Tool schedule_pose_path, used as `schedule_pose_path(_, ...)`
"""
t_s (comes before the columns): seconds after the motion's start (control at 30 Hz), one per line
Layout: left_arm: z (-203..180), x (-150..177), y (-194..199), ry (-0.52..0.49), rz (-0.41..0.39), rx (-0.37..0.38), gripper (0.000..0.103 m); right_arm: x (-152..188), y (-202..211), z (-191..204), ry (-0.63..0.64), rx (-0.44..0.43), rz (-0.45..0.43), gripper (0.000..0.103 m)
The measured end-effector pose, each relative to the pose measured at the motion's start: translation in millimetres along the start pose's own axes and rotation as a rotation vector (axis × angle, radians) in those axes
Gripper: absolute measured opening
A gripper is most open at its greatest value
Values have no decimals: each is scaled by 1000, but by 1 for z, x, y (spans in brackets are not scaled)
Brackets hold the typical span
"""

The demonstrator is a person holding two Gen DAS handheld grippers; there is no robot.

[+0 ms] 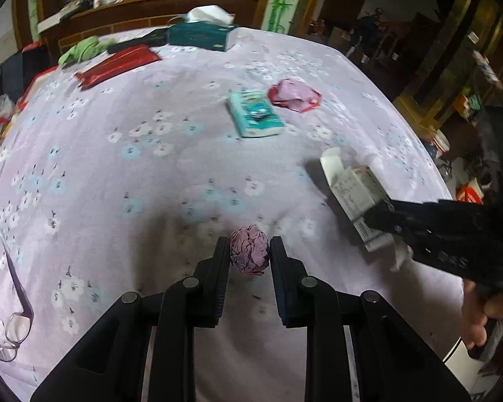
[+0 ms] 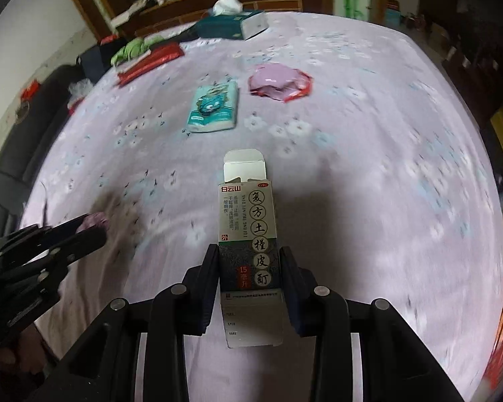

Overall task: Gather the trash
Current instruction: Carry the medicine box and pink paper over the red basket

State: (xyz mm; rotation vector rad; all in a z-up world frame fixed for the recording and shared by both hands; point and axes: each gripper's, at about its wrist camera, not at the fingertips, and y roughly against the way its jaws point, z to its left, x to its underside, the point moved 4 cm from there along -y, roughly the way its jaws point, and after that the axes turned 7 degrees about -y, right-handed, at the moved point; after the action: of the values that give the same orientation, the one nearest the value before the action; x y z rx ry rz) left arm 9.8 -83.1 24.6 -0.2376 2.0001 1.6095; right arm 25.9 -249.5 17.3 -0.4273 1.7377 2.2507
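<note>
A crumpled pink-purple paper ball point(image 1: 249, 250) is pinched between the tips of my left gripper point(image 1: 249, 244), just above the floral tablecloth point(image 1: 117, 174). My right gripper point(image 2: 248, 254) is shut on an empty medicine carton point(image 2: 248, 234) with its top flap open; in the left wrist view that carton point(image 1: 355, 191) hangs at the right with the right gripper point(image 1: 379, 207) around it. In the right wrist view the left gripper point(image 2: 95, 226) and the paper ball point(image 2: 95, 219) show at the left edge. A flattened pink and red wrapper point(image 1: 295, 95) lies farther back on the cloth.
A teal tissue packet point(image 1: 256, 114) lies mid-table beside the wrapper. A green tissue box point(image 1: 201, 35), a red packet point(image 1: 117, 63) and a green cloth point(image 1: 84, 50) sit at the far edge. Eyeglasses point(image 1: 15, 321) rest at the near left. A person's hand point(image 1: 483, 315) holds the right gripper.
</note>
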Motion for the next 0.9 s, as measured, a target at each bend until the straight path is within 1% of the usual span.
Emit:
schedule_pose_path(0.13,-30,3,7,-41,-13,19,23,24,33,-18,-70,11,-46,37)
schedule_pose_path(0.27,-63,5,14,-82,-31,13,23,46,61,-31,-111,49,-92,38)
schedule_pose_path(0.4,-94,8,21,-116,-50,6,23,68,87,-48,-148,123,-140,38)
schedule_pose_path(0.47,-105,8,23,-127,-54,7,23,78,94,-57,-154,169,-149,38)
schedule_pose_path(0.53,-119,8,24,-145,-55,15,23,87,101,-64,-160,196,-155,38)
schedule_pose_path(0.73,-151,5,31,-196,-72,34,23,100,119,-83,-170,249,-179,38)
schedule_pose_path(0.9,-175,1,37,-239,-90,52,23,107,138,-97,-188,280,-218,38)
